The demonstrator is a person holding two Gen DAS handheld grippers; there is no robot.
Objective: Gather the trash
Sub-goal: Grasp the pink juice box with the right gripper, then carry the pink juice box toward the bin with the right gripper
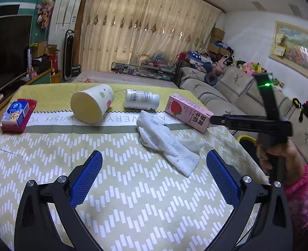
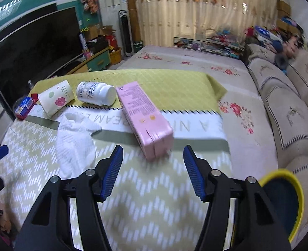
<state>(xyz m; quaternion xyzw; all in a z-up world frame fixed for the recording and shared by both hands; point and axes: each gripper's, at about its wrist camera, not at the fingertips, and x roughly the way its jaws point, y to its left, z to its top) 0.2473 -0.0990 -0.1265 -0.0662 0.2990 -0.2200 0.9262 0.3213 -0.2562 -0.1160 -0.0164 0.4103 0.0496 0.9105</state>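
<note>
Yellow-rimmed bin [image 2: 283, 200], seemingly empty

On the table [image 1: 133, 188], a row runs left to right: tissue pack [image 1: 16, 112], cup on its side [image 1: 92, 103], bottle on its side [image 1: 141, 99], milk carton lying flat [image 1: 187, 112]. A crumpled paper towel [image 1: 166, 142] lies in front of the bottle and carton. A bin [image 2: 283, 198] sits beside the table's right edge.

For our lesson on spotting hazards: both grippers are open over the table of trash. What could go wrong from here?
The pink carton lies near the table edge; a nudge from the open right gripper could push it off. The limp tissue may slip from the left gripper. The tipped cup could roll.
</note>
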